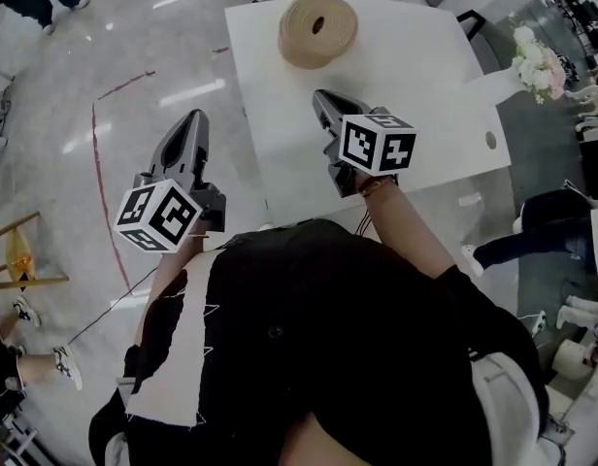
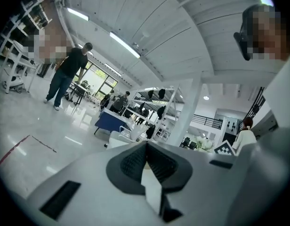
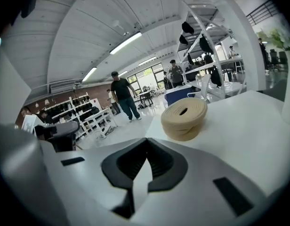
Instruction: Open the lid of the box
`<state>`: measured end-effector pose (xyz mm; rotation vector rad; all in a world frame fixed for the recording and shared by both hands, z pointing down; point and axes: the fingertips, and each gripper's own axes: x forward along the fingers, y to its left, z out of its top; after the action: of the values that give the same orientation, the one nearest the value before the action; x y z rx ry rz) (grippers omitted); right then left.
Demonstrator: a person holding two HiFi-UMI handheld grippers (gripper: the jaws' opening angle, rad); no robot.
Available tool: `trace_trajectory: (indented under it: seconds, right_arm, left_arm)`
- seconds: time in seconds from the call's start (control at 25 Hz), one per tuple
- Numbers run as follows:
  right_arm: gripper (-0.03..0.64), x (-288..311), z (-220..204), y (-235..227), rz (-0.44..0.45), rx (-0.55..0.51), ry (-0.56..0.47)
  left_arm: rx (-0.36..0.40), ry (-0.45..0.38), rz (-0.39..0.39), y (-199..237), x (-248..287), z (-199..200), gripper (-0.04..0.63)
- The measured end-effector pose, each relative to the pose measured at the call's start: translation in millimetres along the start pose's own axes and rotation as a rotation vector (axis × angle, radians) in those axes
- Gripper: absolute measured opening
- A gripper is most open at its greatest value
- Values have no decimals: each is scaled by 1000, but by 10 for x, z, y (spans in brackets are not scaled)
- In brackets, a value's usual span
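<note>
Both grippers are in the air in front of us; neither touches anything.

Left gripper (image 1: pixel 195 116): over the glossy grey floor (image 1: pixel 144 76), off the left edge of the white table (image 1: pixel 415 76). In the left gripper view its dark ribbed pads (image 2: pixel 131 161) meet at the tips, so the claw is pressed together with nothing in it. Its black-and-white marker cube (image 1: pixel 155 216) sits at the near end, close to our dark sleeve.

Right gripper (image 1: pixel 321 96): over the near part of the table, angled down toward the tabletop. In the right gripper view the claw is likewise pressed together, tip to tip, with nothing between. Its marker cube (image 1: pixel 378 144) faces up.

Task object: the round tan box with a small oval hole in its top (image 1: pixel 317 29) stands on the far part of the table, near the far edge. It lies ahead of the right gripper and well apart from it. The lid is on, flat and level.

Also noted: a thin red line on the floor (image 1: pixel 98 153) left of the table, and a bunch of pale flowers (image 1: pixel 535 64) past the table's right side.
</note>
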<state>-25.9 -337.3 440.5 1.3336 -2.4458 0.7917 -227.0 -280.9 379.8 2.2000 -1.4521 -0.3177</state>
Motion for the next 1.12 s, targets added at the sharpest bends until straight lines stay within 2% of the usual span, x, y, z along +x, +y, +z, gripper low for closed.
trace_trajectory:
  seconds: [0.2, 0.56, 0.88, 1.12]
  right_arm:
    - [5, 212, 66, -181, -47, -67, 53]
    - [5, 449, 356, -315, -45, -197, 75]
    - [85, 629, 518, -437, -45, -312, 136]
    - [155, 768, 443, -435, -40, -416, 212]
  left_arm:
    - [-27, -18, 21, 149, 19, 10, 11]
    - [-50, -19, 41, 207, -8, -77, 11]
    - [-30, -21, 62, 194, -31, -12, 11]
    - [-23, -25, 76, 202, -54, 15, 11]
